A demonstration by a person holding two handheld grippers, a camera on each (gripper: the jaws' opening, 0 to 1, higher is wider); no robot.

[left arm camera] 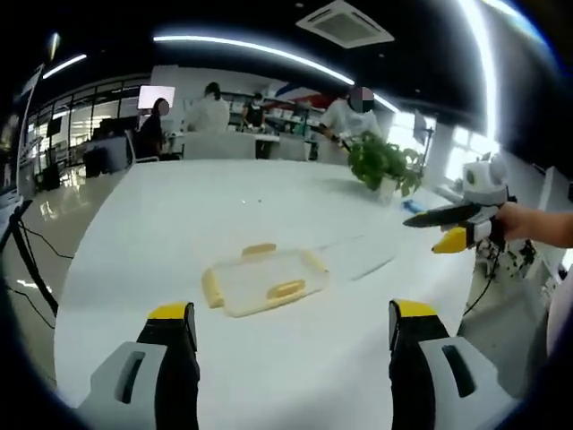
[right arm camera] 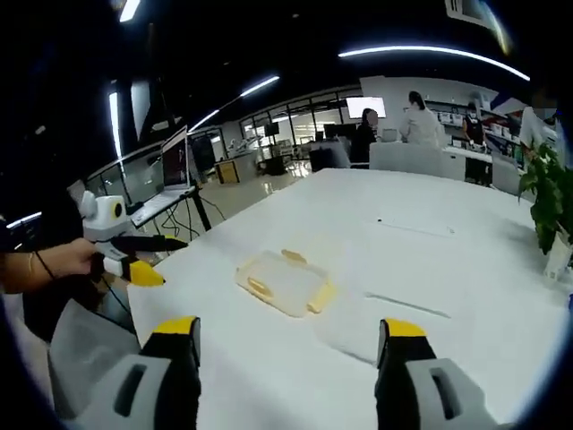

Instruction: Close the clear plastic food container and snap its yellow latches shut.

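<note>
- Clear plastic container (left arm camera: pixel 265 280) with yellow latches (left arm camera: pixel 286 289).
- White table (left arm camera: pixel 224 197).
- Yellow-tipped black jaws on grey bodies, left gripper (left arm camera: pixel 291 318) and right gripper (right arm camera: pixel 291 336).
- Green leaves on potted plant (left arm camera: pixel 383 164), white pot.
- White shirts on people (left arm camera: pixel 210 109) at the back.

Bright ceiling strip lights (left arm camera: pixel 260 49) overhead, soft glare on white tabletop (left arm camera: pixel 224 206), dark ceiling, window daylight blown out, strong fisheye bending at edges, mild overall softness.

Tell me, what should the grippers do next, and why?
Probably bring both grippers down toward the container. It lies on the table untouched, while the left gripper and right gripper hang open, well short of it.
</note>
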